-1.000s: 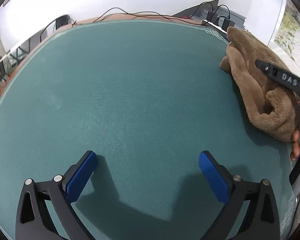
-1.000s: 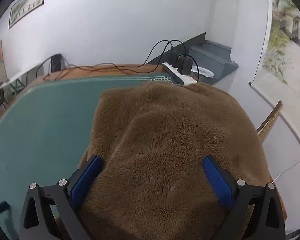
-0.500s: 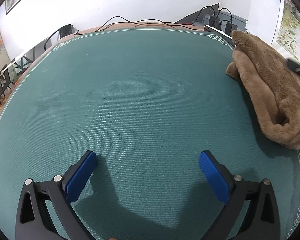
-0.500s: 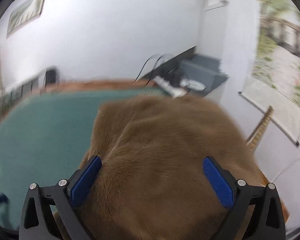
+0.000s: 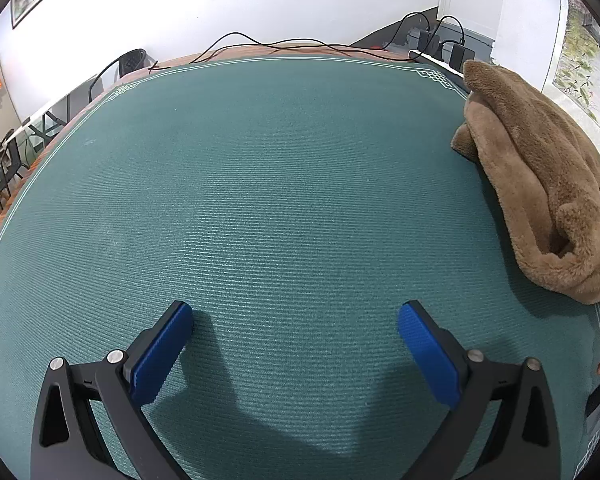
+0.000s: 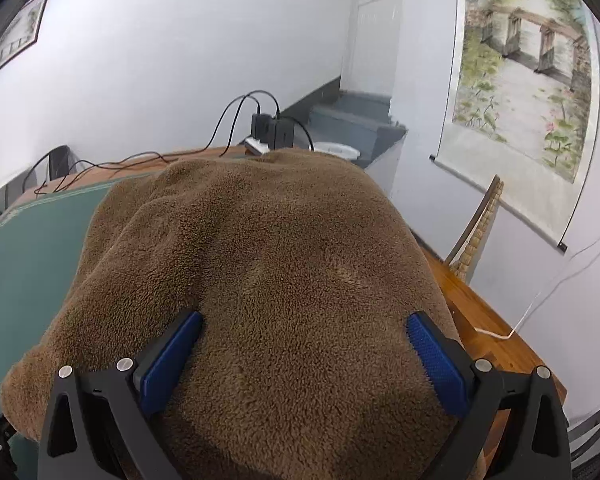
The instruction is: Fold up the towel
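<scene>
Two handheld grippers work over a table covered by a green mat (image 5: 260,200). Starting at the left, the left gripper (image 5: 296,344) hangs just above bare mat with its blue pads (image 5: 162,354) spread wide and nothing between them. Its shadow falls on the mat directly beneath.

Moving right, the brown towel (image 5: 540,184) lies bunched in a loose heap at the mat's right edge, well apart from the left gripper. Its near end curls over into a thick rolled lip. No flat corner or hem shows in either view.

Farther right, in the right wrist view, the right gripper (image 6: 304,360) sits low over the heap, its pads wide apart with the towel's mound (image 6: 268,264) bulging between them. Whether the pads press the pile or only rest beside it cannot be told. Beyond the heap are black chargers (image 6: 270,130) in a power strip, and a painted scroll (image 6: 520,80) hangs on the right wall.

The towel looks like plush fleece: soft, light and limp, likely to sag and drag on the mat rather than slide. A likely good hold is a pinch on a thin edge or corner, once one is teased out of the heap; a bite into the thick mound would probably gather several layers.
</scene>
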`<act>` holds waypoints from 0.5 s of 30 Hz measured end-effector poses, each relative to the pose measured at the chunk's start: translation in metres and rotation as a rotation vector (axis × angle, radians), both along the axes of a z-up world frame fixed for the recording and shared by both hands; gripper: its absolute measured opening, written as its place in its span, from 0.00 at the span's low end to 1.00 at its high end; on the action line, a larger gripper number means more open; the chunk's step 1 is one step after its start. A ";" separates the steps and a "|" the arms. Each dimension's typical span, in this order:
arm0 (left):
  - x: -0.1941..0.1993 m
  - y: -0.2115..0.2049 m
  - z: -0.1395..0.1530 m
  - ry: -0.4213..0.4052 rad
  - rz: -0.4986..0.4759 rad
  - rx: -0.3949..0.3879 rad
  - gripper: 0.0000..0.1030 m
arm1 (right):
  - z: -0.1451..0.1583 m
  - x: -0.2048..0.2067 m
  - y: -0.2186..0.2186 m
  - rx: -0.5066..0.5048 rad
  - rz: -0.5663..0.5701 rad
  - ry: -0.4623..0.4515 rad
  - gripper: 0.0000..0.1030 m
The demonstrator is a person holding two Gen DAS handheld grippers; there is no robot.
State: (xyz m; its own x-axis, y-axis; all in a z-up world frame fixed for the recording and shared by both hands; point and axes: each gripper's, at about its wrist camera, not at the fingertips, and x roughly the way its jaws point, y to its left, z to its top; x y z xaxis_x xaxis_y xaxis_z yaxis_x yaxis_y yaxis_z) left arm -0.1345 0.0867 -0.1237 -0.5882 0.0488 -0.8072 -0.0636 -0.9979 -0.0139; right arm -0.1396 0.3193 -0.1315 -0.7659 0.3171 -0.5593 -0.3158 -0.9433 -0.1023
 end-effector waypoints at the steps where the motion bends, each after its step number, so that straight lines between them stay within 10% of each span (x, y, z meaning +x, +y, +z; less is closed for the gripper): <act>1: 0.001 0.000 0.000 0.000 0.000 0.000 1.00 | 0.002 0.003 -0.003 0.003 -0.012 -0.007 1.00; 15: -0.002 -0.001 0.000 0.000 0.000 0.000 1.00 | 0.060 0.047 -0.087 0.153 0.020 0.083 1.00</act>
